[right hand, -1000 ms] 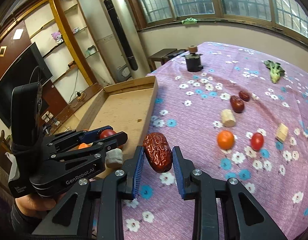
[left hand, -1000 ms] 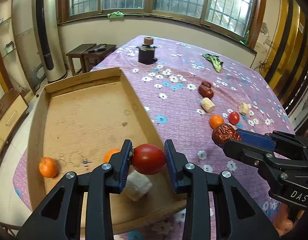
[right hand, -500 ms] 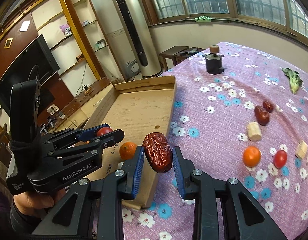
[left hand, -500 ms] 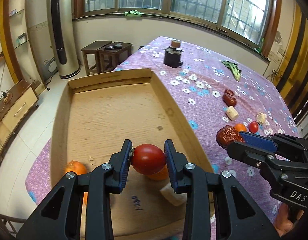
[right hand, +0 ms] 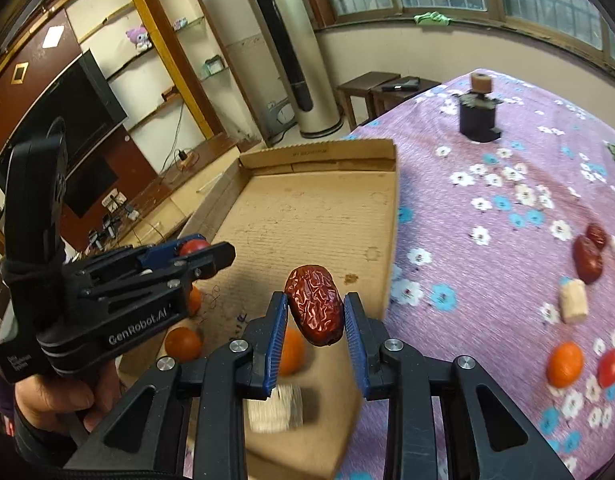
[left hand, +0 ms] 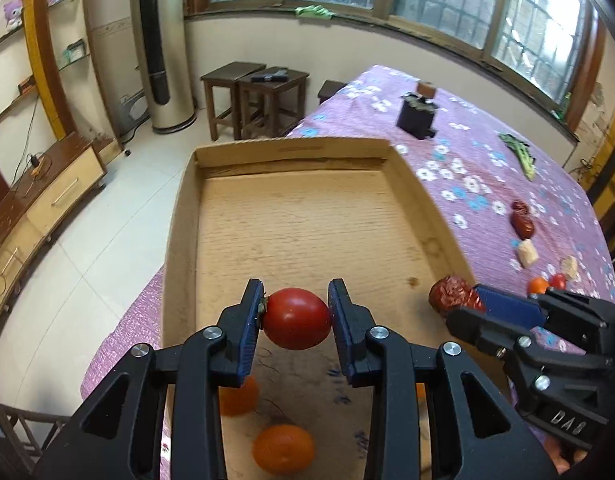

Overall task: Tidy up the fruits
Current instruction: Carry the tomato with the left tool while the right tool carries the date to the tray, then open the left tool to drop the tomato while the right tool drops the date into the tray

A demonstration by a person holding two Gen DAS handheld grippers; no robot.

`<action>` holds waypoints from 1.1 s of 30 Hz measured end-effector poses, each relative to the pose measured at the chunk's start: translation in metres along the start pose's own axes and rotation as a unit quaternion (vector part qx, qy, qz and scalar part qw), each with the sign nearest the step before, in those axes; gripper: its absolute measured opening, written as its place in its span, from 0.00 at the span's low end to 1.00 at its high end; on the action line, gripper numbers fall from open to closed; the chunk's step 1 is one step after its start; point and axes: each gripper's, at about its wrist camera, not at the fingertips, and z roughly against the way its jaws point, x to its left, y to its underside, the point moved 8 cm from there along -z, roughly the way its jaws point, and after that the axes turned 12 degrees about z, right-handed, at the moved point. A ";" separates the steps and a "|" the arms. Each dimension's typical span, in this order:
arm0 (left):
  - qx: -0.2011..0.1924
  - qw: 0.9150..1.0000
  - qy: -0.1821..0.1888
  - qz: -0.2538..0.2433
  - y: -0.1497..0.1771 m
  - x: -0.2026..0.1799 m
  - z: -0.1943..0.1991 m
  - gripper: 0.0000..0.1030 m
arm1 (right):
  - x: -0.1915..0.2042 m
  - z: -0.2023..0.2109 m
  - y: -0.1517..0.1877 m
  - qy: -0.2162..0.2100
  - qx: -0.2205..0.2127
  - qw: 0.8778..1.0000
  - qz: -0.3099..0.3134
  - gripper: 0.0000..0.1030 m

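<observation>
Left wrist view: the left tool (left hand: 296, 318) pinches a red tomato (left hand: 296, 319) between its blue pads, held above the near part of the open cardboard box (left hand: 307, 216). Below it, toward 6 o'clock, two oranges lie blurred on the box floor, one (left hand: 283, 448) lower and one (left hand: 240, 395) partly hidden behind the tool's left finger. At 3 o'clock the right tool (left hand: 467, 300) reaches in, clamping a wrinkled red date (left hand: 451, 294) just over the box's right wall.

In the right wrist view, the right tool (right hand: 316, 314) grips the red date (right hand: 315, 304) upright between its pads, above the box's (right hand: 307, 208) near right part. At 9 o'clock sits the left tool (right hand: 199, 252), closed on the tomato (right hand: 192, 246). Two oranges (right hand: 183, 344) (right hand: 292, 350) and a pale blurred block (right hand: 275, 408) rest on the box floor beneath. On the purple flowered tabletop (right hand: 487, 208), toward 3 to 4 o'clock, lie two more dates (right hand: 587, 256), a pale cylinder piece (right hand: 572, 302), an orange (right hand: 564, 364) and a small tomato (right hand: 611, 362) just beside it.
</observation>
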 end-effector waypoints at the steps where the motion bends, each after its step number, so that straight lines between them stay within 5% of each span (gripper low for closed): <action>1: 0.004 1.000 -0.003 0.001 0.000 0.002 -0.004 0.30 | 0.002 -0.006 -0.001 -0.001 0.005 1.000 0.002 0.28; 17: 0.073 0.995 -0.048 -0.037 0.018 -0.005 -0.029 0.31 | 0.010 -0.037 0.003 0.019 0.045 0.998 0.034 0.35; 24: 0.069 0.996 -0.049 -0.027 0.021 -0.002 -0.020 0.33 | 0.006 -0.013 0.005 0.019 0.025 0.999 0.024 0.37; 27: 0.054 0.997 -0.042 -0.018 0.019 -0.003 -0.010 0.47 | 0.003 0.008 0.007 0.018 0.006 1.000 0.014 0.39; 33: 0.025 1.000 -0.012 -0.012 0.019 -0.022 0.014 0.47 | -0.014 0.054 0.026 0.024 -0.030 0.999 -0.022 0.42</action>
